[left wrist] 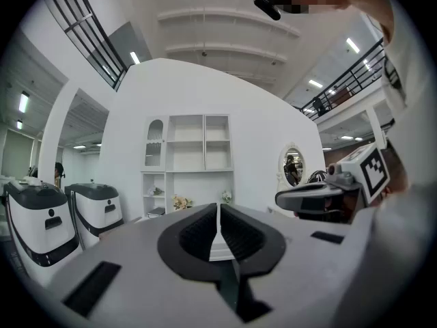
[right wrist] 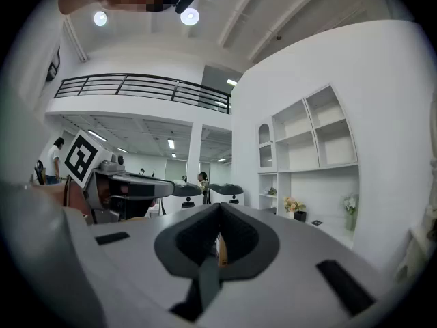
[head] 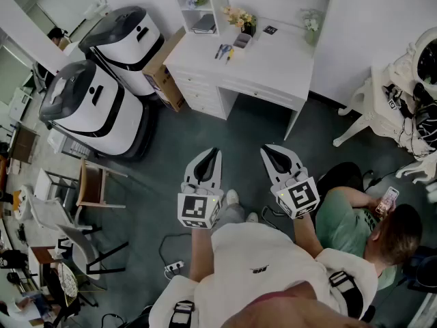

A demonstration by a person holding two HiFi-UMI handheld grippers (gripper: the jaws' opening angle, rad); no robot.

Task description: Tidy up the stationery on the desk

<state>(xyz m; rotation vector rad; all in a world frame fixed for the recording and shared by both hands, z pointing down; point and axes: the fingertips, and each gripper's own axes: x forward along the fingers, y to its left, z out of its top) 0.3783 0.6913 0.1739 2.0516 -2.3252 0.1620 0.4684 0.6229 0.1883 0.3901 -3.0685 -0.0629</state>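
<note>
Head view shows the left gripper (head: 216, 151) and the right gripper (head: 265, 148) side by side above the floor, well apart from the white desk (head: 273, 65). Both pairs of jaws are pressed together and hold nothing. Some small stationery (head: 223, 52) lies on the desk, near a pot of flowers (head: 241, 18).

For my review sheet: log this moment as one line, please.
stance: standing away from white desk | left gripper: shut, empty | right gripper: shut, empty | stationery: lying on desk, untouched
</note>
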